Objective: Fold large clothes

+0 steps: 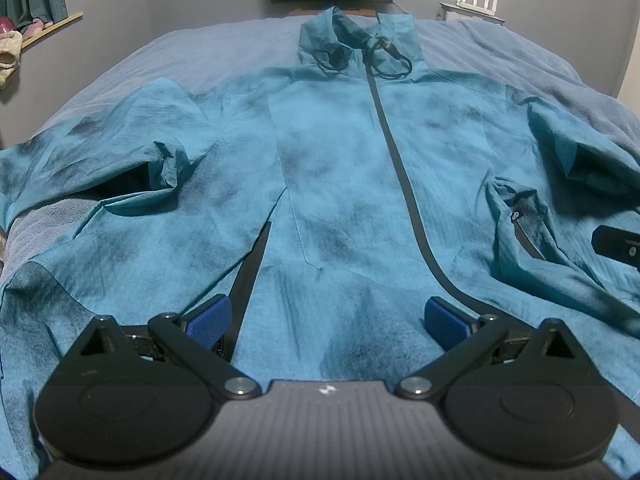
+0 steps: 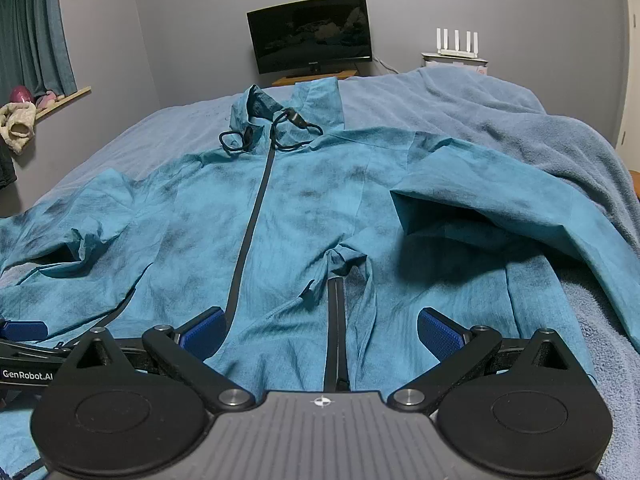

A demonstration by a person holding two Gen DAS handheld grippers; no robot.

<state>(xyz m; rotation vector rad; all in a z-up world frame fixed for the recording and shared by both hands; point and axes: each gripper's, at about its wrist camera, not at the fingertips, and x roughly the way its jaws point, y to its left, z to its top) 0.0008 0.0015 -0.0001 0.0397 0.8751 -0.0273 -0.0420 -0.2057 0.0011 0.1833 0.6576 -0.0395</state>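
Observation:
A teal hooded jacket lies face up on the bed, its black zipper running from hem to hood, with both sleeves bent inward. It also shows in the right wrist view. My left gripper is open and empty, hovering over the hem left of the zipper. My right gripper is open and empty over the hem right of the zipper, above a black pocket zip. The left gripper's blue pad shows at the left edge of the right wrist view. The right gripper's finger shows at the left wrist view's right edge.
The bed is covered by a grey-blue blanket, bunched at the right. A dark monitor and a white router stand beyond the far end. A curtain and a window ledge with soft items are at left.

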